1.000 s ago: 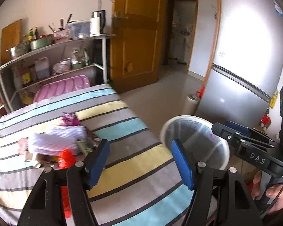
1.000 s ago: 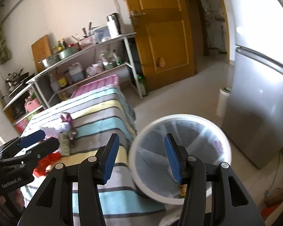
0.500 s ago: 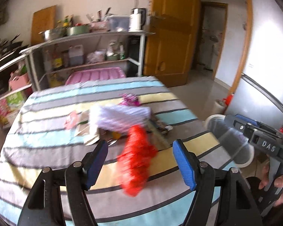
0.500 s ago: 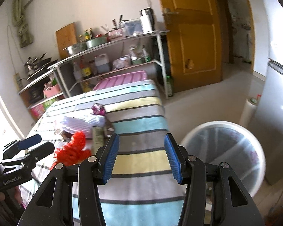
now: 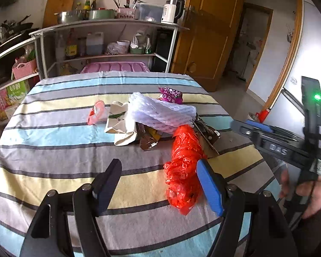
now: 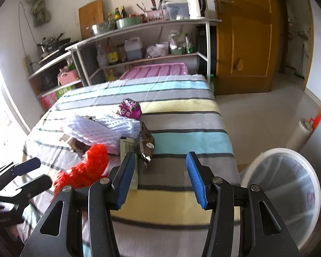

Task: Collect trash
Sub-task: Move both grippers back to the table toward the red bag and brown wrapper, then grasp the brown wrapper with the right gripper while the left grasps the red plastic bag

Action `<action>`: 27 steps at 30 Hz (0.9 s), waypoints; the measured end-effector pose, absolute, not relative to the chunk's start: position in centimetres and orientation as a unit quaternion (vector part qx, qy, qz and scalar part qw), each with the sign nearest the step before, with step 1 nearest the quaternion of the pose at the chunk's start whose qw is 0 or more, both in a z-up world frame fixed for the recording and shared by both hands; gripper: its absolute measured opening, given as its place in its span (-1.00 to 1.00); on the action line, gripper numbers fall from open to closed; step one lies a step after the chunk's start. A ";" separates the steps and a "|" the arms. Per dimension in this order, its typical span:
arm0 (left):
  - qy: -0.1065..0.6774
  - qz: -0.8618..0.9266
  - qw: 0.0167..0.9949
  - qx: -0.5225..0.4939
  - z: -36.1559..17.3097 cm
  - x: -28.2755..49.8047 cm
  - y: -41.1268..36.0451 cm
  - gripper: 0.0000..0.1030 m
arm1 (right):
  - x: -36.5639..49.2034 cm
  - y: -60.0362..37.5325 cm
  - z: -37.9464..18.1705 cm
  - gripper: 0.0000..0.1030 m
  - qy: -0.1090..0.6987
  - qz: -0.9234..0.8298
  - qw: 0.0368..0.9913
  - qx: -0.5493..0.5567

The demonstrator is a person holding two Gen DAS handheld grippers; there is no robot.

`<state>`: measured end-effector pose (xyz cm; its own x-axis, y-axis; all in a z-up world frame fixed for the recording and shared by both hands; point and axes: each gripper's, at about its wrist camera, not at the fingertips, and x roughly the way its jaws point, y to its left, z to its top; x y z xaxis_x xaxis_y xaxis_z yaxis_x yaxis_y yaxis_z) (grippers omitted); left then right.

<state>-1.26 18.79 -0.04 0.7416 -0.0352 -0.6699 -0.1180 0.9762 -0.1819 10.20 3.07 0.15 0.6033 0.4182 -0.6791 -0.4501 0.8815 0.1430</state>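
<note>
A pile of trash lies on the striped tablecloth: a red plastic bag, white foam netting, a purple snack wrapper, a crumpled paper carton, a pink scrap and brown wrappers. My left gripper is open and empty, just short of the red bag. My right gripper is open and empty above the table's near edge, right of the pile. A white trash bin stands on the floor to the right.
A metal shelf rack with pots, bottles and a kettle stands behind the table. A pink tub sits under it. A wooden door is at the right. A paper roll stands on the floor.
Both grippers have swung left from the bin toward the table. The trash pile now fills the left view. The bin has slid to the right edge of the right view.
</note>
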 end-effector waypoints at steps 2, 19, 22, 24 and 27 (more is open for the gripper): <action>0.364 0.010 0.925 -0.108 -0.3 -0.8 18.6 0.47 | 11.5 3.7 -0.7 -0.01 0.397 0.249 0.883 -0.019; 0.396 -0.027 0.912 -0.099 -2.3 2.6 17.4 0.47 | 14.9 6.3 -3.0 -0.07 0.442 0.275 0.854 -0.030; 0.400 -0.024 0.910 -0.104 -2.5 2.7 17.5 0.46 | 15.2 6.2 -3.2 -0.31 0.444 0.276 0.852 -0.027; 0.400 -0.025 0.910 -0.107 -2.6 2.7 17.5 0.42 | 15.2 6.1 -3.3 -0.38 0.444 0.278 0.851 -0.025; 0.402 -0.030 0.909 -0.107 -2.6 2.8 17.4 0.15 | 15.2 6.1 -3.3 -0.58 0.445 0.278 0.851 -0.022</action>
<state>2.79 17.38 -2.61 0.6755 -0.1401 -0.7239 -0.0318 0.9753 -0.2184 15.17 6.05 -3.31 0.4498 0.4531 -0.7697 -0.4928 0.8446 0.2092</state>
